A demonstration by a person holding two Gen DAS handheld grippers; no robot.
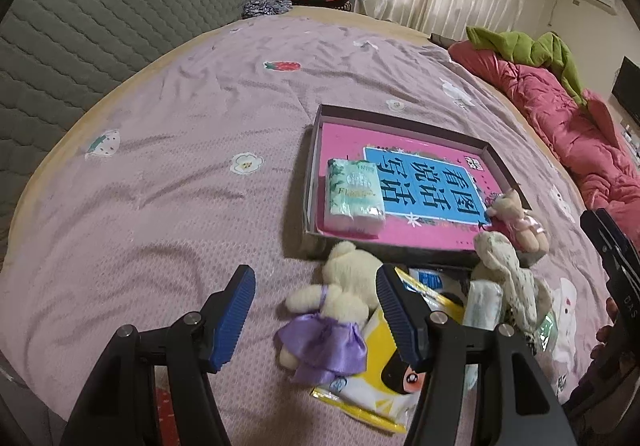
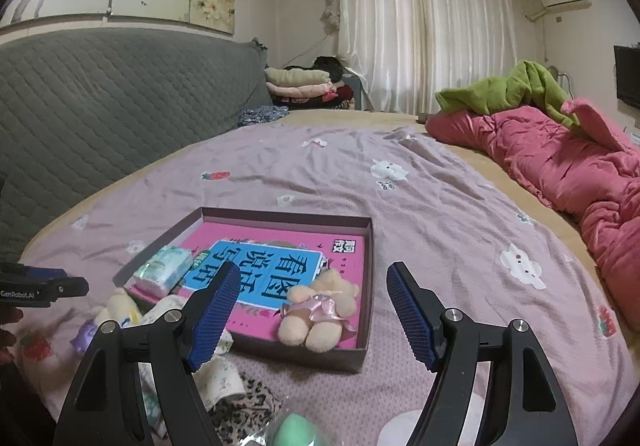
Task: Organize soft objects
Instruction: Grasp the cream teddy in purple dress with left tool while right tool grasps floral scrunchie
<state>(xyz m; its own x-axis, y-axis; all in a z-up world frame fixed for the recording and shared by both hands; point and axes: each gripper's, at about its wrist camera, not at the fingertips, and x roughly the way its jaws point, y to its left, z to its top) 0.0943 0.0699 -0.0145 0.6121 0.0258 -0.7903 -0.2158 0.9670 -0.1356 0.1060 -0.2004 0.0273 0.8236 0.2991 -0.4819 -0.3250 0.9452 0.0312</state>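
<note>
A shallow box (image 1: 314, 149) (image 2: 370, 266) lies on the bed with a pink and blue book in it. A green tissue pack (image 1: 354, 191) (image 2: 164, 270) sits in its left part. A small bear in a pink dress (image 2: 318, 306) (image 1: 518, 221) lies in the box's near right corner. A cream bear in a purple dress (image 1: 332, 306) lies on the sheet in front of the box, just ahead of my open left gripper (image 1: 316, 292). My right gripper (image 2: 308, 286) is open and empty, just short of the pink-dress bear.
A pile near the box holds a floral cloth toy (image 1: 508, 274), a yellow packet (image 1: 380, 386), a tissue pack (image 1: 482, 304) and a green round thing (image 2: 296, 432). A pink quilt (image 2: 560, 165) with a green blanket lies at right. A grey headboard (image 2: 100, 93) stands left.
</note>
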